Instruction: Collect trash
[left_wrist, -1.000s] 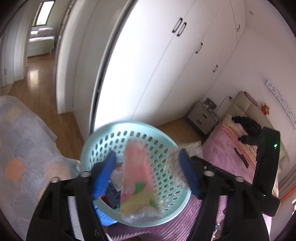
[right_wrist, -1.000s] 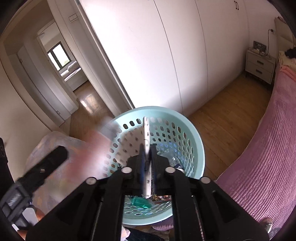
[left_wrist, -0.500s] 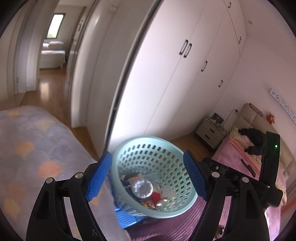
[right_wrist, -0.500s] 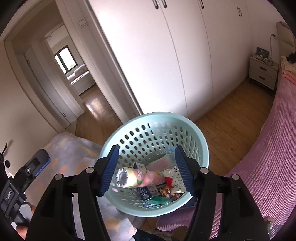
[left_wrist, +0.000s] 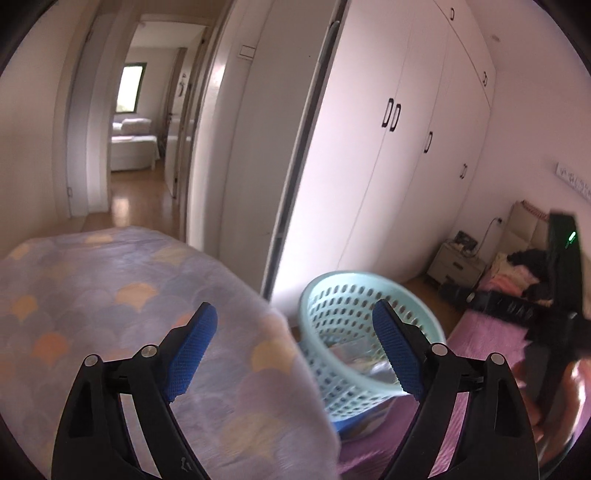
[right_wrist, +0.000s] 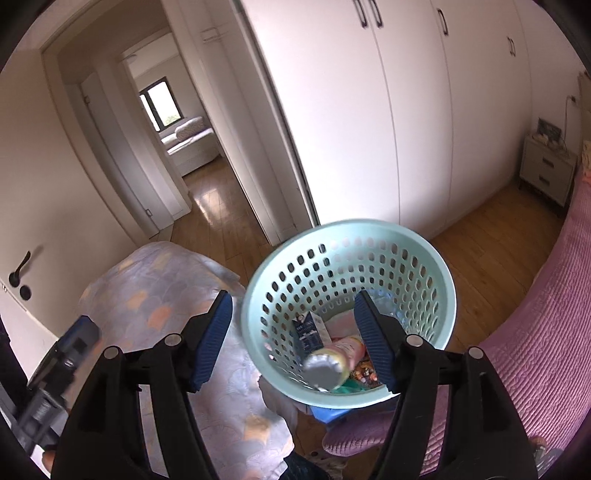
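We see both grippers, left and right, jaws spread and empty, mint basket between bedspread and pink bed, trash inside partly hidden, wood floor beyond.

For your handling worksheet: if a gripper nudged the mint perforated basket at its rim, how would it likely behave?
The basket is probably light: thin, hole-riddled plastic. It may tip easily, since it already leans, perched on soft pink bedding. The tube inside would likely roll.
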